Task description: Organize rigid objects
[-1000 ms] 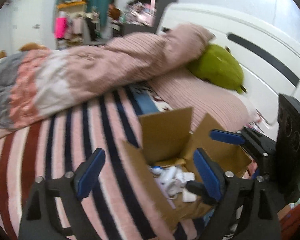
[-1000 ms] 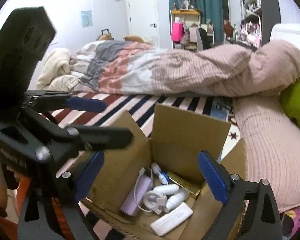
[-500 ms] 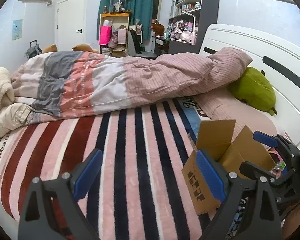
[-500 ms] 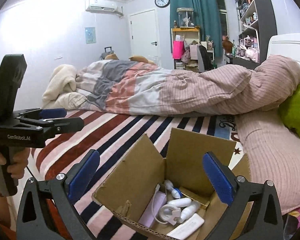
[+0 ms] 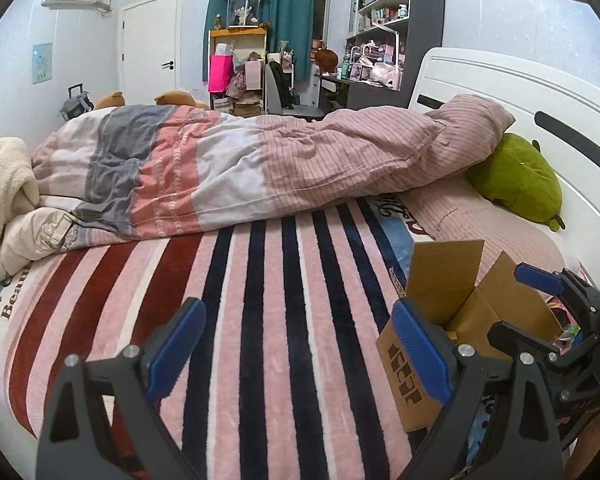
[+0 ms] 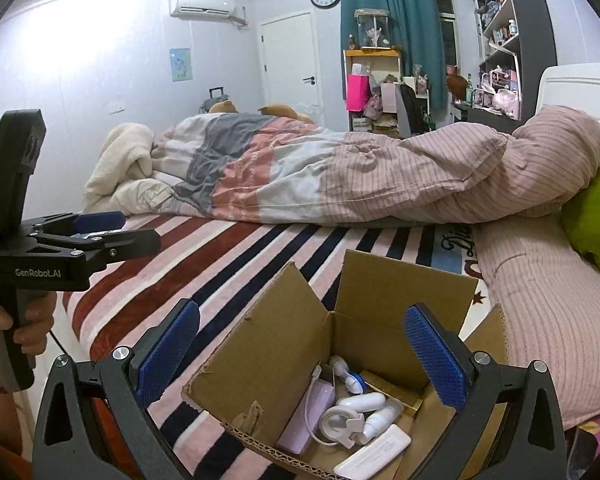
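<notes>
An open cardboard box (image 6: 268, 364) sits on the striped blanket at the bed's near right. Inside lie several rigid items: a pink rectangular case (image 6: 306, 420), white bottles (image 6: 362, 402), a white tape-like ring (image 6: 338, 420) and a white flat bar (image 6: 374, 454). My right gripper (image 6: 300, 352) is open and empty, held just above the box. My left gripper (image 5: 296, 344) is open and empty over the blanket, left of the box (image 5: 432, 304). The left gripper also shows in the right wrist view (image 6: 112, 230).
A striped blanket (image 5: 260, 300) covers the bed. A rumpled duvet (image 5: 240, 160) lies across the back. A pink pillow (image 6: 548, 320) and green plush (image 5: 516, 180) sit by the white headboard (image 5: 500, 92). Shelves and a desk stand beyond.
My left gripper pulled back and to the left from over the box to the open blanket. My right gripper rose and drew back a little from the box. Both stay open.
</notes>
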`<state>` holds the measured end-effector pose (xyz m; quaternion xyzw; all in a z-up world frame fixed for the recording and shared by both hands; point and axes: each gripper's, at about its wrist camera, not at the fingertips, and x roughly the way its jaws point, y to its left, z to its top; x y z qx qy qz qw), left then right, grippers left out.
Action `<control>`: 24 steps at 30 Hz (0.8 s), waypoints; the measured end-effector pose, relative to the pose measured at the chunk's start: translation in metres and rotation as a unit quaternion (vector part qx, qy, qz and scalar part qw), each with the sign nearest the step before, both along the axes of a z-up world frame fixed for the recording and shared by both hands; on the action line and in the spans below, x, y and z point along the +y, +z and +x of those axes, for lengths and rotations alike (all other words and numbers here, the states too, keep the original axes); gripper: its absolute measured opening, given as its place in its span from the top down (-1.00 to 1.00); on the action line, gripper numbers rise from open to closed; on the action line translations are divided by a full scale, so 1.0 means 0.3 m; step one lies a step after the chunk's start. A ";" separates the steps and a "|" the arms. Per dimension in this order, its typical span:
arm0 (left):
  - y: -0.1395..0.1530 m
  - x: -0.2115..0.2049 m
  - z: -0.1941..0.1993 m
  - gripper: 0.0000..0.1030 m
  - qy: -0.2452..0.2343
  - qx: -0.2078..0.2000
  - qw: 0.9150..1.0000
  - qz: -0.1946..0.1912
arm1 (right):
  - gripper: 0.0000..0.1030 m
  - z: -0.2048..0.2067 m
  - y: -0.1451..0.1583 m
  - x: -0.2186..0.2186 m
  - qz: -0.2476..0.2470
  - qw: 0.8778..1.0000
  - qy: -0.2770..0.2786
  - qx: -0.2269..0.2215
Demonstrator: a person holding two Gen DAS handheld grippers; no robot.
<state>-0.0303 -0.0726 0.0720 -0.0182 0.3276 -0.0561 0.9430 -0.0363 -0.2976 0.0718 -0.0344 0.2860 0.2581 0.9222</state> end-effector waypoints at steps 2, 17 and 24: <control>0.000 0.000 0.000 -0.81 0.001 0.000 1.000 0.001 | -1.00 0.002 0.000 -0.001 0.000 1.000 0.001 0.000; 0.016 -0.007 -0.012 -0.81 0.003 -0.006 1.000 0.004 | -1.00 -0.008 -0.002 0.006 0.002 1.000 0.001 0.000; 0.018 -0.010 -0.013 -0.81 0.005 -0.008 1.000 0.007 | -1.00 -0.007 -0.007 0.009 0.003 1.000 0.003 0.001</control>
